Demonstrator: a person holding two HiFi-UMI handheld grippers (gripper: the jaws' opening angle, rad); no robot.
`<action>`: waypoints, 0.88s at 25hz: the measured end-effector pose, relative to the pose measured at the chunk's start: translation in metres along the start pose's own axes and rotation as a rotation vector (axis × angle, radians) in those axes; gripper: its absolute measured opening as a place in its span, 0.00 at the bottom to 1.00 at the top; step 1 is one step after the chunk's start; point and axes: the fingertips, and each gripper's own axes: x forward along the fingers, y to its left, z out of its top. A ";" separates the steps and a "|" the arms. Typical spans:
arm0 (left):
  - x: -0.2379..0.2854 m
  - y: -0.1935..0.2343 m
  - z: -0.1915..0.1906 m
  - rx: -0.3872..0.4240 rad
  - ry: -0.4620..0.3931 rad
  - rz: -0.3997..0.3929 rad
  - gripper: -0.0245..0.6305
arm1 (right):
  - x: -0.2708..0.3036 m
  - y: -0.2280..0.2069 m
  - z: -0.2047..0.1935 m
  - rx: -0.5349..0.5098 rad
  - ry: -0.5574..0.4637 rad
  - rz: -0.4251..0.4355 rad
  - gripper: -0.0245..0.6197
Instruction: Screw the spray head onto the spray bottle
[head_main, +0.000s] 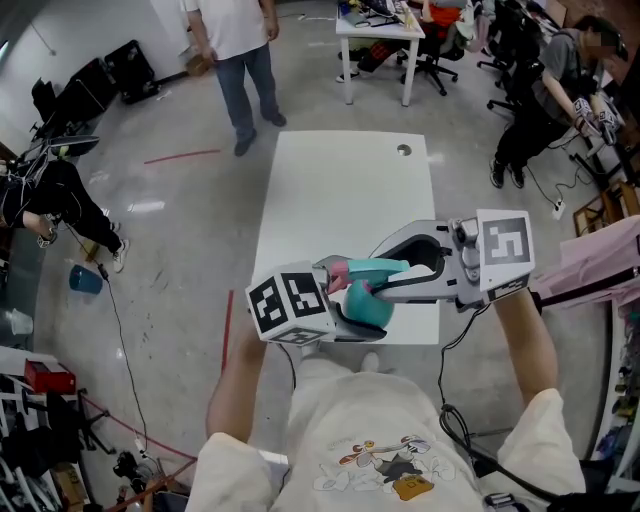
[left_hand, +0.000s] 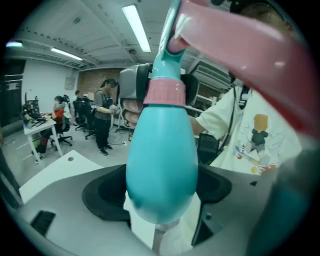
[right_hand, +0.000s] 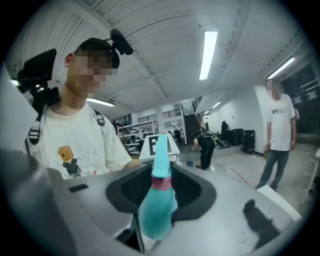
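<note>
The left gripper (left_hand: 160, 195) and right gripper (right_hand: 161, 192) both clamp 1 teal spray bottle (head_main: 368, 308), its spray head (head_main: 385, 267) seated on top.

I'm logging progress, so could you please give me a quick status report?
Left gripper and right gripper both shut on spray bottle. Spray head sits on its neck; tightness unclear. Nothing in the way.

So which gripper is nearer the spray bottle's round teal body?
Left. The left gripper clamps the bottle body; the right gripper sits opposite, up by the spray head.
</note>
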 end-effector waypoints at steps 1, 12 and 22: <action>0.000 0.007 -0.001 -0.027 0.002 0.058 0.65 | 0.000 -0.005 -0.001 -0.001 0.007 -0.044 0.24; -0.001 0.052 -0.014 -0.111 0.064 0.418 0.65 | -0.009 -0.029 -0.018 0.039 0.051 -0.283 0.24; 0.007 0.040 -0.008 -0.019 0.010 0.302 0.65 | -0.027 -0.014 -0.006 0.035 -0.042 -0.123 0.32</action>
